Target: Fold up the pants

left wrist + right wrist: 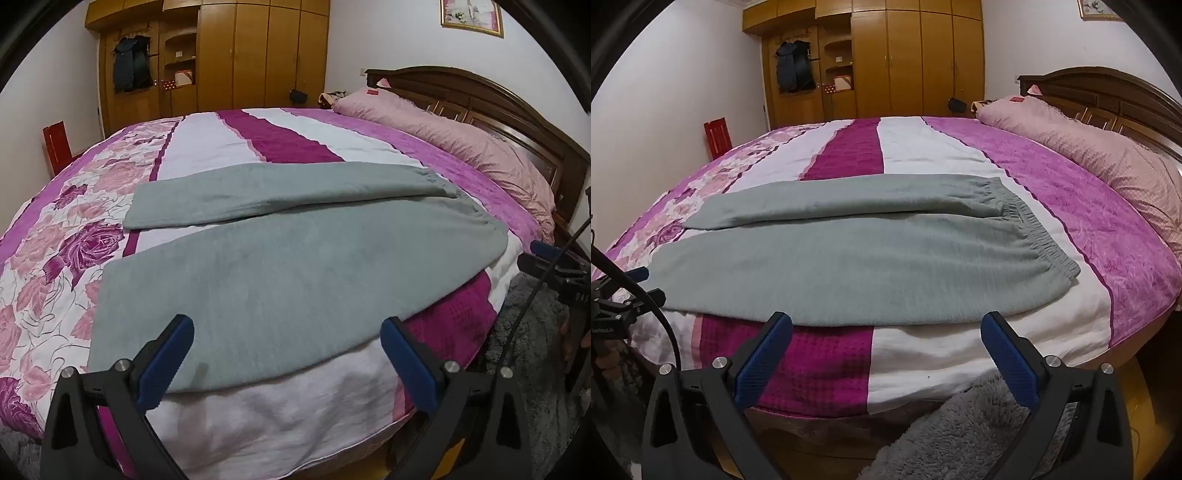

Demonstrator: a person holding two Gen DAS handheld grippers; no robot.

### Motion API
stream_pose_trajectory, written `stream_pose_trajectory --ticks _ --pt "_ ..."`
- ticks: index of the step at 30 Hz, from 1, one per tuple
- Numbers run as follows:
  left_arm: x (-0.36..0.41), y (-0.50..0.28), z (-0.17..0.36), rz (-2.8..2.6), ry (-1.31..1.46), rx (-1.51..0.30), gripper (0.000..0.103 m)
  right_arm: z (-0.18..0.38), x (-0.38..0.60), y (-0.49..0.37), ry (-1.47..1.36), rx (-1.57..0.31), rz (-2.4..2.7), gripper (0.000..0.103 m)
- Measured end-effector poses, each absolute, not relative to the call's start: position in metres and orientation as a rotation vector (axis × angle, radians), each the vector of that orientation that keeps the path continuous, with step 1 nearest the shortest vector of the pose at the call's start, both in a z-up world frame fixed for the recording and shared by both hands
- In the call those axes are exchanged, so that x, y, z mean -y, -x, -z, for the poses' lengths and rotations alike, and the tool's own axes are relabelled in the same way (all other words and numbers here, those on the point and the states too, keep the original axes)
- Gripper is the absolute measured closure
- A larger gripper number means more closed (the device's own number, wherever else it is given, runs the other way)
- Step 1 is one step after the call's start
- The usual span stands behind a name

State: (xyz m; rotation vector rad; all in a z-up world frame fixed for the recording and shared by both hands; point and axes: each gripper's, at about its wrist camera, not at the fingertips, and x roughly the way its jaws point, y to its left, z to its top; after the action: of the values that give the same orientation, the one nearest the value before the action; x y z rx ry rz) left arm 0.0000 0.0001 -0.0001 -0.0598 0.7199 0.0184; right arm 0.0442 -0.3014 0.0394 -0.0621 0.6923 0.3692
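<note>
Pants point(280, 266), grey-green soft knit with a gathered elastic waistband, spread flat across a bed point(258, 413) under a magenta, white and rose-print quilt; seen from the left wrist, legs run toward the left, slightly parted, waistband toward the right near a long pink pillow point(461, 144). Left gripper point(286, 363), black frame with blue pads, spread wide over the near hem edge, gripping nothing. Right gripper visible at the right edge, off the cloth. From the right wrist: same pants point(849, 258), ruffled waistband point(1038, 236) at right, far leg lying alongside the near one. Right gripper point(886, 363) also gaping wide, empty, hanging over the quilt's near edge just short of the fabric. Left gripper glimpsed at the left margin. No fold made yet, by the look of it: laid out only, every fold left to do.
</note>
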Motion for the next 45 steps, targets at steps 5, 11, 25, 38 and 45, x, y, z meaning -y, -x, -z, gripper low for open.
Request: stream_pose_trajectory --ticks 5,11,25,38,45 --pt "0.0005 -0.0023 0.0018 -0.017 0.056 -0.733 0.000 -0.0389 0.3009 -0.0442 0.071 -0.688 -0.358 0.001" --pt "-0.0015 -0.0012 0.0051 -0.016 0.054 -0.743 0.000 -0.0338 0.3000 -0.0455 0.061 -0.697 -0.364 0.001" --pt "-0.0002 -0.0041 0.0073 -0.025 0.058 -0.754 0.000 -0.0342 0.2966 -0.0453 0.096 -0.701 -0.358 0.001" --pt "-0.0010 -0.0016 0.0070 -0.027 0.061 -0.764 0.000 -0.0350 0.2973 -0.0453 0.095 -0.703 -0.360 0.001" --pt "-0.0001 -0.0033 0.0099 -0.027 0.062 -0.781 0.000 -0.0356 0.2983 -0.0450 0.092 -0.703 -0.360 0.001"
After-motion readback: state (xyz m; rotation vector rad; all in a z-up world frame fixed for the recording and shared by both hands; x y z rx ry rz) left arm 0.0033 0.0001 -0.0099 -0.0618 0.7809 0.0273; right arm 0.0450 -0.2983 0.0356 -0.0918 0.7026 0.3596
